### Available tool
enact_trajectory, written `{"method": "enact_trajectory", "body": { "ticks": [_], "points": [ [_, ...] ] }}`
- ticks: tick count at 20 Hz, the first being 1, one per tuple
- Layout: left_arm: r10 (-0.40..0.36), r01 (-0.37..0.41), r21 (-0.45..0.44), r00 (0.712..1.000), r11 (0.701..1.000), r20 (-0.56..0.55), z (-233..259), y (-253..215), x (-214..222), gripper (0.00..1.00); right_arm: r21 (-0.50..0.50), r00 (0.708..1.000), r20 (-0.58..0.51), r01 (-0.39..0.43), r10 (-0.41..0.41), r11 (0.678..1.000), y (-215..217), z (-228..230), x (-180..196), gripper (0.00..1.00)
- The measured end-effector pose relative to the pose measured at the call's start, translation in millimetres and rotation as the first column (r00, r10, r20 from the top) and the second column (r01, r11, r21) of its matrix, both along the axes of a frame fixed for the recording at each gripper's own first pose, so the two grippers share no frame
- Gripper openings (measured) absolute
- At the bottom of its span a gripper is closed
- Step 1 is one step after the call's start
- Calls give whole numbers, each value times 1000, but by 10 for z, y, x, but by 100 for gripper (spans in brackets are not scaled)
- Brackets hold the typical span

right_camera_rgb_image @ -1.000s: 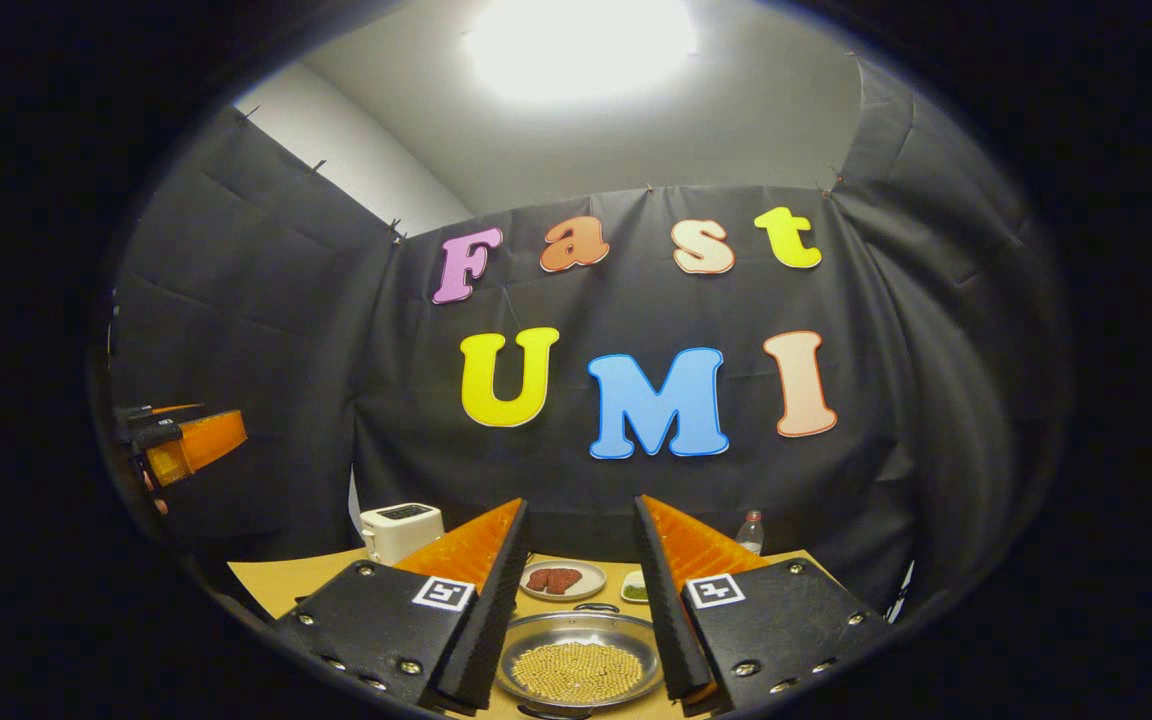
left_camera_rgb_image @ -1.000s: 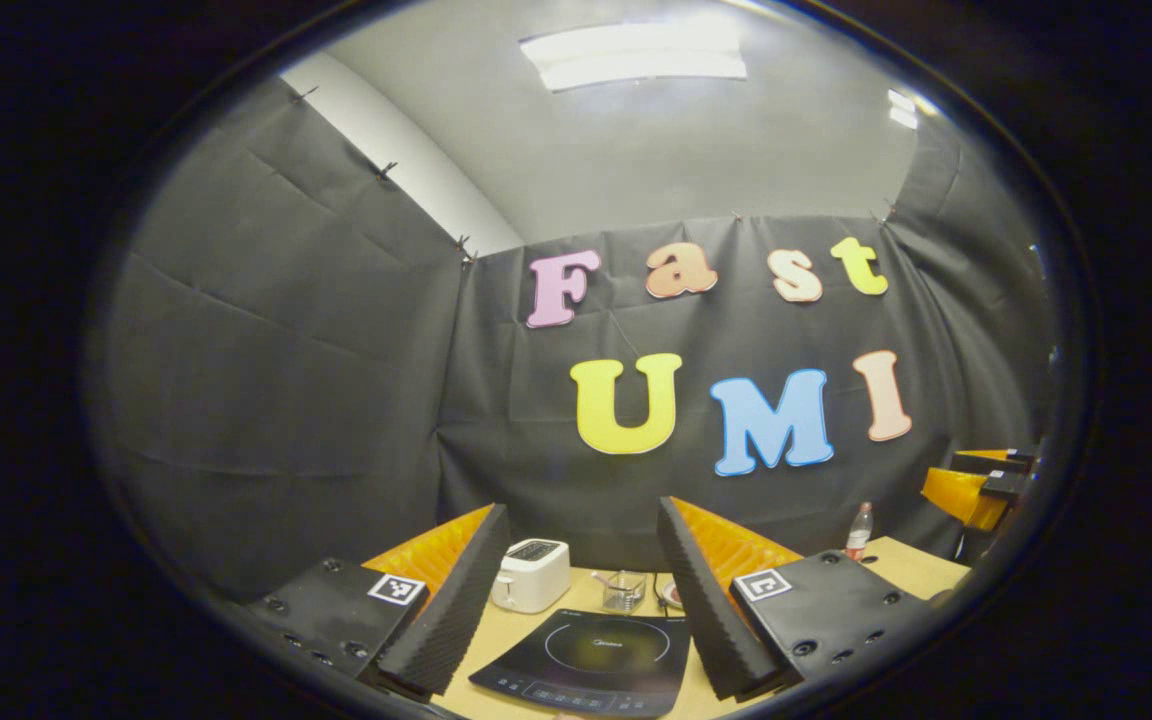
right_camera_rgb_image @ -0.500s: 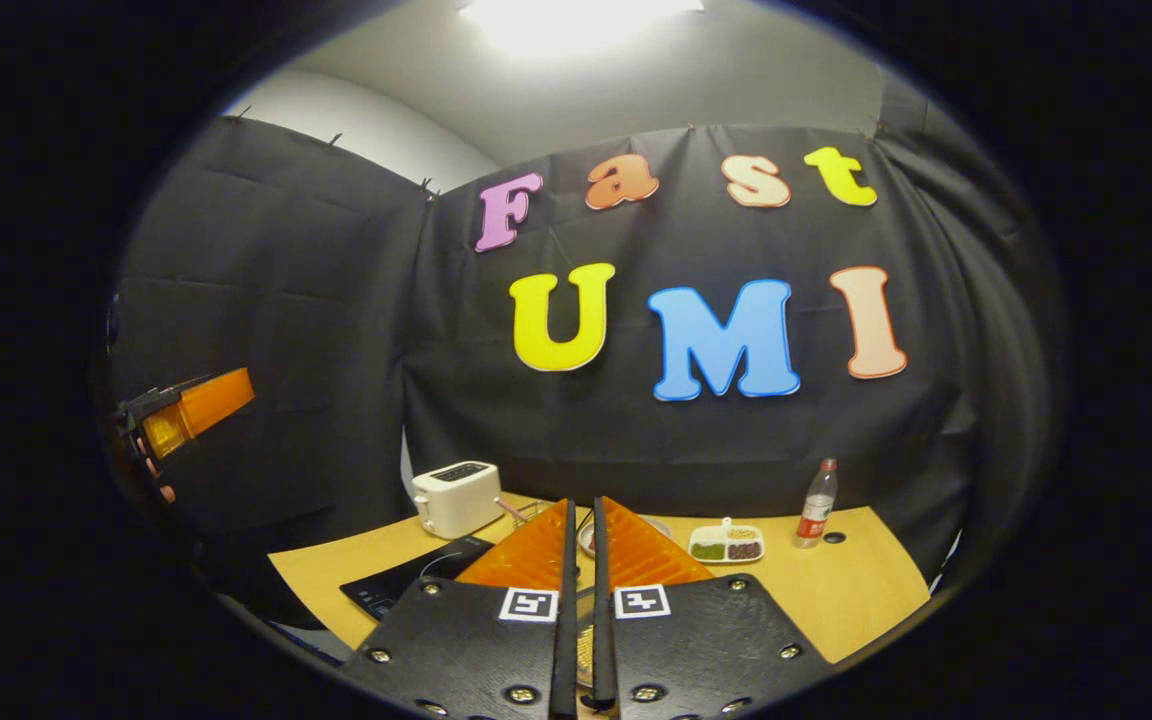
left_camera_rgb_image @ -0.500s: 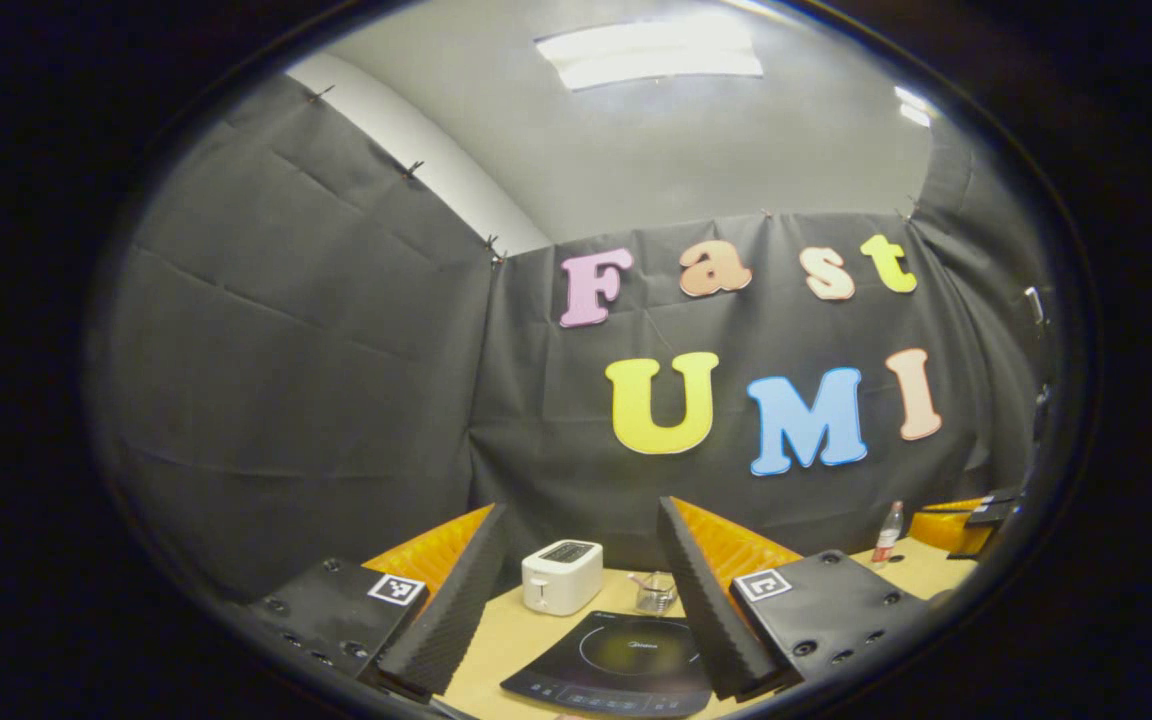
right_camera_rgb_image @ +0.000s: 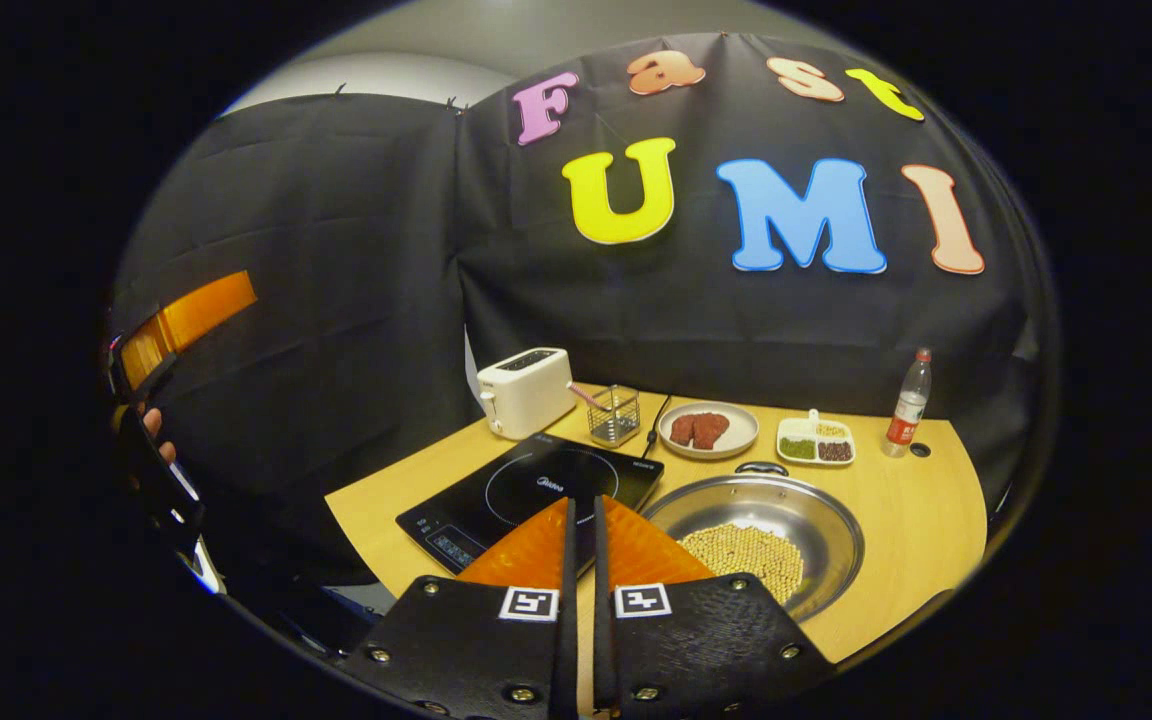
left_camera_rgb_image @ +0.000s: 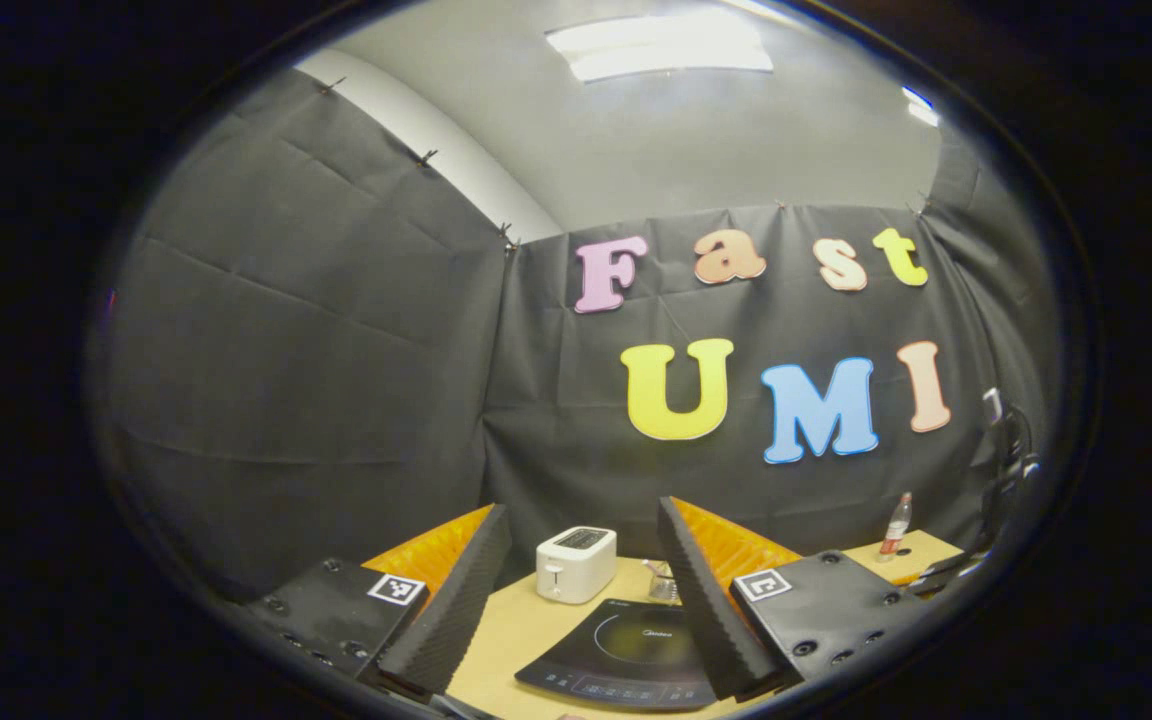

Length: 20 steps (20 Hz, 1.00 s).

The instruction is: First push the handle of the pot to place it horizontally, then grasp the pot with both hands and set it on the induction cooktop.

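Right gripper view, left to right.

Left gripper [right_camera_rgb_image: 181, 320]: raised at the far left edge, well apart from the desk, a hand [right_camera_rgb_image: 158, 450] beneath it. In its own view [left_camera_rgb_image: 581, 600], jaws spread wide, holding nothing, same as a second ago; aim swung slightly, so toaster and cooktop now sit between the fingers rather than off to one side.

Toaster [right_camera_rgb_image: 524, 390]: white, at the back left of the desk [right_camera_rgb_image: 921, 500].

Induction cooktop [right_camera_rgb_image: 531, 490]: black, flat, bare on top, just beside the pot on its left. Also seen in the left gripper view [left_camera_rgb_image: 626, 655].

Wire basket [right_camera_rgb_image: 616, 415]: behind the cooktop.

Right gripper [right_camera_rgb_image: 583, 560]: jaws clenched together on nothing, only a thin slit between them. Wide apart a second ago with the pot straight below; since then closed, pulled up and tilted to take in the whole desk.

Pot [right_camera_rgb_image: 761, 535]: steel, shallow, holding pale beans, resting on the desk right of the cooktop, not yet on it. Far handle [right_camera_rgb_image: 761, 467] visible at the back rim; near handle hidden behind the right gripper.

Plate of red meat [right_camera_rgb_image: 706, 430], divided dish [right_camera_rgb_image: 816, 445], bottle [right_camera_rgb_image: 909, 400]: along the back right.

Reading: closed jaws suit a push, so handle-pushing step judged about to begin; two-handed lift still outstanding.
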State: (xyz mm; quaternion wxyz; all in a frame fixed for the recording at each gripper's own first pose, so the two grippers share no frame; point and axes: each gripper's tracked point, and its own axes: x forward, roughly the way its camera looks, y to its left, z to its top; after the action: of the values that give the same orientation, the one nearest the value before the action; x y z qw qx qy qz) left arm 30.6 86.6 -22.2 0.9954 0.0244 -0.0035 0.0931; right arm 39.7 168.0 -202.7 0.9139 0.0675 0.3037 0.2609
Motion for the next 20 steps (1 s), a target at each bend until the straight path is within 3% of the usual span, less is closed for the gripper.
{"method": "enact_trajectory", "body": {
  "ticks": [8, 14, 20],
  "points": [
    [-24, 24, -28, 999, 999, -29, -145, 82, 217, 99, -88, 979, -202, -32, 13, 996, 59, -748, -178, 6],
    [-74, 72, -43, 996, 996, -45, -300, 7, 475, 99, -129, 924, -382, -13, -38, 992, 9, -1286, -351, 6],
    [-127, 122, -67, 990, 990, -69, -515, -86, 750, 97, -157, 868, -486, 30, -104, 987, -50, -1571, -432, 7]
  ]
}}
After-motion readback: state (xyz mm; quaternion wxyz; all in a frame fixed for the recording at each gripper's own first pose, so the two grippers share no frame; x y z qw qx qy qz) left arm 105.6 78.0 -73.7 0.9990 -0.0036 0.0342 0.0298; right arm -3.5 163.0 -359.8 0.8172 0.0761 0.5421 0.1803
